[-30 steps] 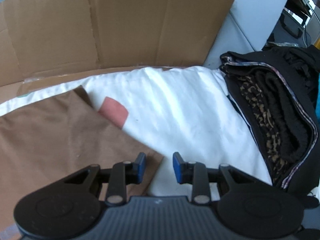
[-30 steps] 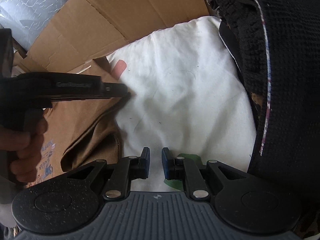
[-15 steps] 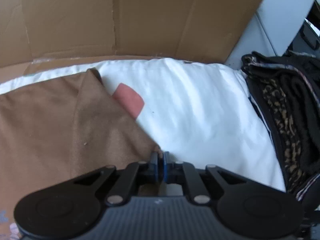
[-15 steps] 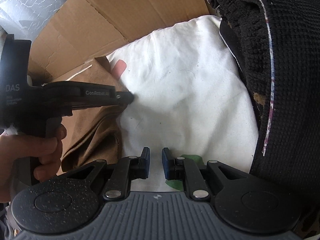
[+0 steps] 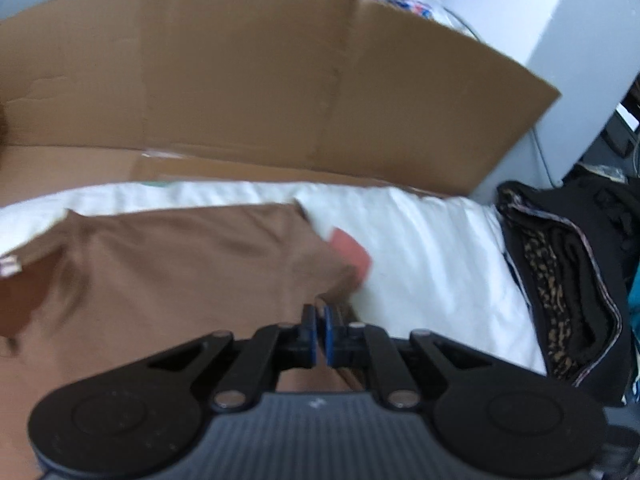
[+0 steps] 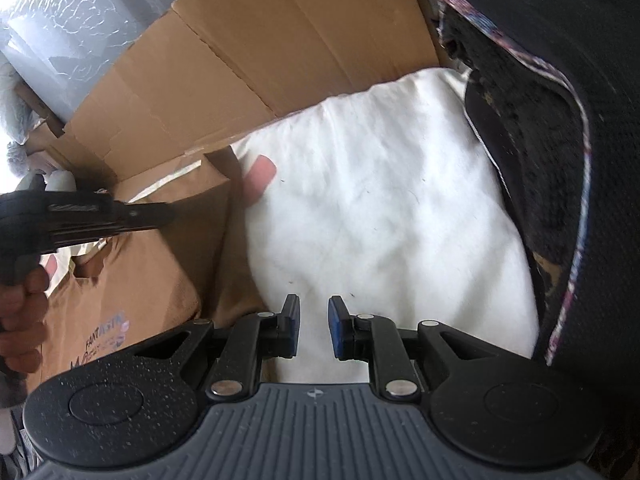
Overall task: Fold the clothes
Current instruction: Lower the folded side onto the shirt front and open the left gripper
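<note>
The left gripper [image 5: 319, 330] is pinched tight on an edge of the brown garment [image 5: 180, 264], which lies on the white padded surface [image 6: 372, 208] in front of the cardboard sheet [image 5: 260, 80]. Its print reads "FANTASTIC" or similar [image 6: 107, 334], the last letters unclear, and the line below is illegible. The right gripper [image 6: 314, 330] hangs over the white surface beside the folded black clothes [image 6: 568, 168], its jaws slightly apart and empty.
</note>
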